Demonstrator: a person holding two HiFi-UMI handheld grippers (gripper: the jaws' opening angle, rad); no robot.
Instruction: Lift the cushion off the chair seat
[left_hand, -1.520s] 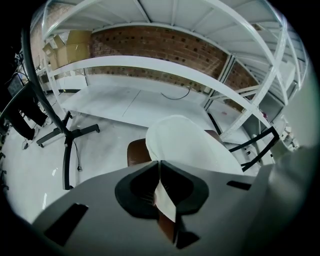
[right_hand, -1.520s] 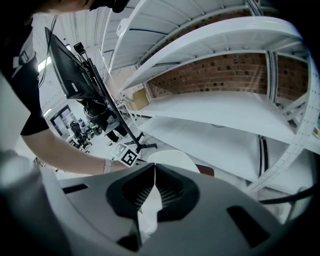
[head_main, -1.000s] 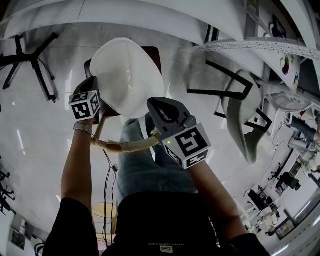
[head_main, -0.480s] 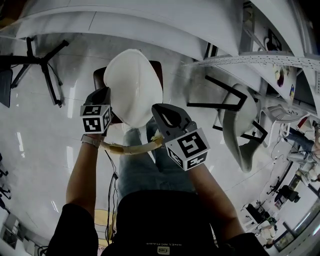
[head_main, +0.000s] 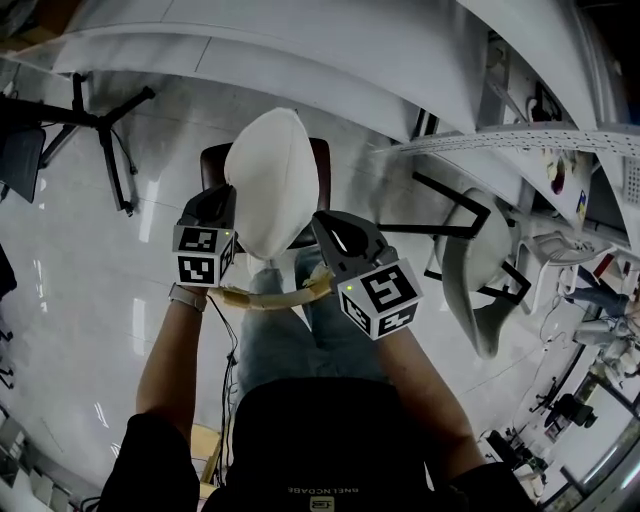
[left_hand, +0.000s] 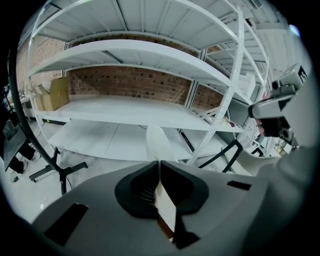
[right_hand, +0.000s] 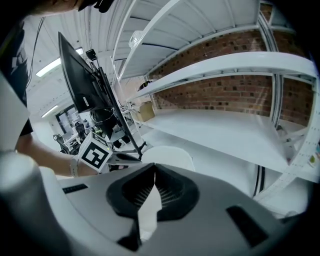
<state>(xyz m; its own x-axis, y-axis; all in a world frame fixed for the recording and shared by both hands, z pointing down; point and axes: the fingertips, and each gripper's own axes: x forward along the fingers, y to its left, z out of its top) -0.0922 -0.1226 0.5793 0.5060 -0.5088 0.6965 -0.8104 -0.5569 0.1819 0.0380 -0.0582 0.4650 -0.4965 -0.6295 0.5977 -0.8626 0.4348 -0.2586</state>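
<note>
White shelving (head_main: 300, 60) behind cushion (head_main: 272, 180) (tripod (head_main: 98, 121) left).

The white fabric cushion (head_main: 272, 180) hides most of the dark brown chair seat (head_main: 210, 165). Its lower corners vanish behind the left gripper (head_main: 224, 198) and right gripper (head_main: 322, 222). A black tripod stand (head_main: 105, 130) is cut off at the left edge.

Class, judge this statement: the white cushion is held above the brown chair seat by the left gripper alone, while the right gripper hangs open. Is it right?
Not quite. The right gripper is shut on the white cushion too, as the right gripper view shows; both it and the left gripper hold it above the brown chair seat.
</note>
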